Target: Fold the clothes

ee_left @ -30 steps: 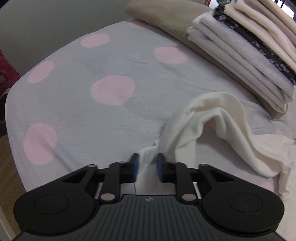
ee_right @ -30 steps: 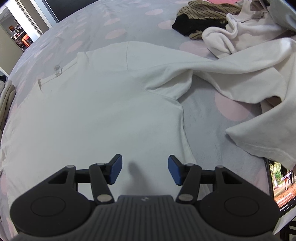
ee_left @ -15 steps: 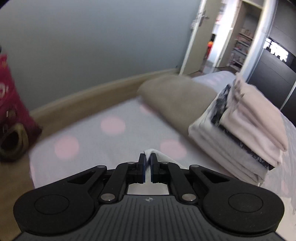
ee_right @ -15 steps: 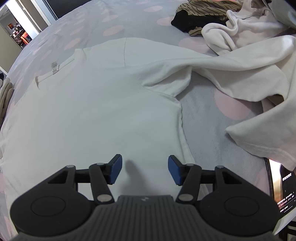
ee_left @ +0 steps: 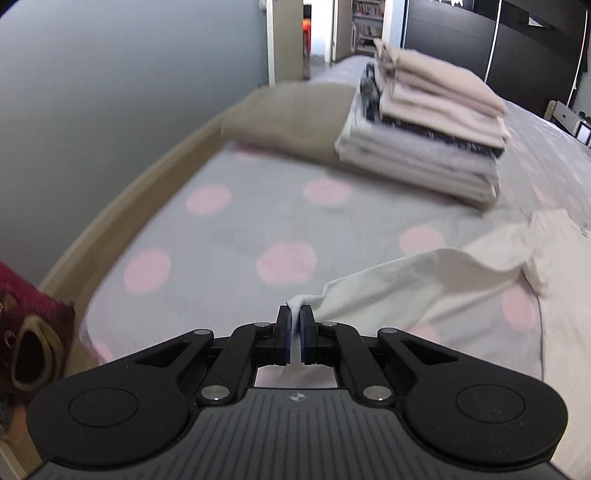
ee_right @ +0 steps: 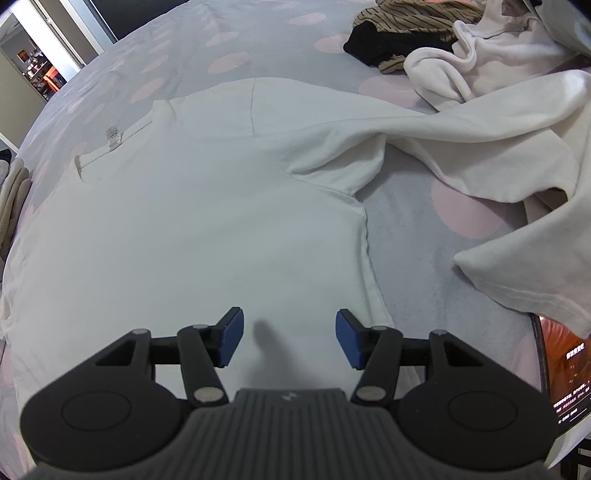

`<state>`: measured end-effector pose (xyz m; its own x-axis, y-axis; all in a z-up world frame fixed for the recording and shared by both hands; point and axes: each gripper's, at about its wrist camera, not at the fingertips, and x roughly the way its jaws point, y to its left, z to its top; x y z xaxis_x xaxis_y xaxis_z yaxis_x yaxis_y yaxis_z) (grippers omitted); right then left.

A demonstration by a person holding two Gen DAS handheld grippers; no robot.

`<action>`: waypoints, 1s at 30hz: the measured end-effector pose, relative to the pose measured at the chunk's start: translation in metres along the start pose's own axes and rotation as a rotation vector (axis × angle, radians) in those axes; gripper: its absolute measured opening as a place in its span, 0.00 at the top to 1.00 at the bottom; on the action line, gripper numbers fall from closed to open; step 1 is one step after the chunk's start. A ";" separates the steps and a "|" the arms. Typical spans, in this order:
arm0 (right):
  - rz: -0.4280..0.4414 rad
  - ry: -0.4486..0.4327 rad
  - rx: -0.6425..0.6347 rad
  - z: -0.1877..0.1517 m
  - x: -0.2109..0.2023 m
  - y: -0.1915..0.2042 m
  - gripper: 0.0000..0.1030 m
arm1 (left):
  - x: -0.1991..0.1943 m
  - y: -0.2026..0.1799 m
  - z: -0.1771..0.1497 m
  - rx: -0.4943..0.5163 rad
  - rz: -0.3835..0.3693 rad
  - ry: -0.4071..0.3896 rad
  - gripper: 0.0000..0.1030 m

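A white long-sleeved shirt lies spread flat on the grey bed sheet with pink dots. Its right sleeve runs off toward the far right. My right gripper hovers open just above the shirt's lower body, nothing between its blue pads. In the left wrist view, my left gripper is shut on the cuff end of the shirt's other sleeve, which stretches in a raised band away to the right above the sheet.
A stack of folded clothes rests on a beige pillow at the far side. A wooden bed edge and a red plush item are at left. Unfolded white garments, a striped one and a lit screen are at right.
My left gripper closed on the sleeve cuff, lifted it and drew it out, so the bunched sleeve is now stretched. The right gripper stayed open, shifting only slightly over the shirt.
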<state>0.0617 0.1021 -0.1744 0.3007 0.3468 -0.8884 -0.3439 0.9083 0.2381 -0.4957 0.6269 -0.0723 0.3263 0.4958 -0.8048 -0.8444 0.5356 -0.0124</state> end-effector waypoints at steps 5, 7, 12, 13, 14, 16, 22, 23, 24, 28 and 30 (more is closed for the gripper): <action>0.005 -0.004 0.008 -0.001 -0.002 -0.002 0.43 | 0.017 -0.005 -0.028 0.086 -0.041 0.148 0.98; 0.009 -0.005 0.014 -0.001 -0.003 -0.004 0.43 | 0.025 -0.011 -0.041 0.130 -0.046 0.213 0.98; 0.019 -0.007 0.026 -0.002 -0.005 -0.008 0.43 | 0.038 -0.022 -0.075 0.196 -0.059 0.365 0.98; 0.021 -0.007 0.029 -0.002 -0.006 -0.008 0.43 | 0.041 -0.023 -0.080 0.209 -0.059 0.395 0.98; 0.023 -0.007 0.032 -0.002 -0.006 -0.009 0.43 | 0.039 -0.022 -0.081 0.200 -0.055 0.397 0.98; 0.026 -0.008 0.037 -0.002 -0.008 -0.011 0.43 | 0.032 -0.017 -0.079 0.160 -0.045 0.373 0.98; 0.038 -0.007 0.046 -0.002 -0.009 -0.014 0.43 | 0.016 -0.002 -0.062 0.010 0.009 0.241 0.75; 0.040 -0.005 0.043 -0.002 -0.009 -0.013 0.43 | 0.017 0.000 -0.057 -0.023 0.018 0.217 0.70; 0.041 -0.005 0.041 -0.002 -0.009 -0.012 0.43 | 0.018 0.002 -0.052 -0.056 0.026 0.192 0.64; 0.034 -0.022 0.030 -0.002 -0.011 -0.011 0.43 | 0.050 0.009 -0.044 -0.189 0.045 0.211 0.55; 0.025 -0.028 0.021 -0.002 -0.012 -0.011 0.43 | 0.067 0.017 -0.045 -0.259 0.078 0.258 0.57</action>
<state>0.0598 0.0879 -0.1672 0.3172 0.3757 -0.8708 -0.3332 0.9038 0.2686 -0.5068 0.6385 -0.1527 0.1670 0.3219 -0.9319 -0.9528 0.2956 -0.0687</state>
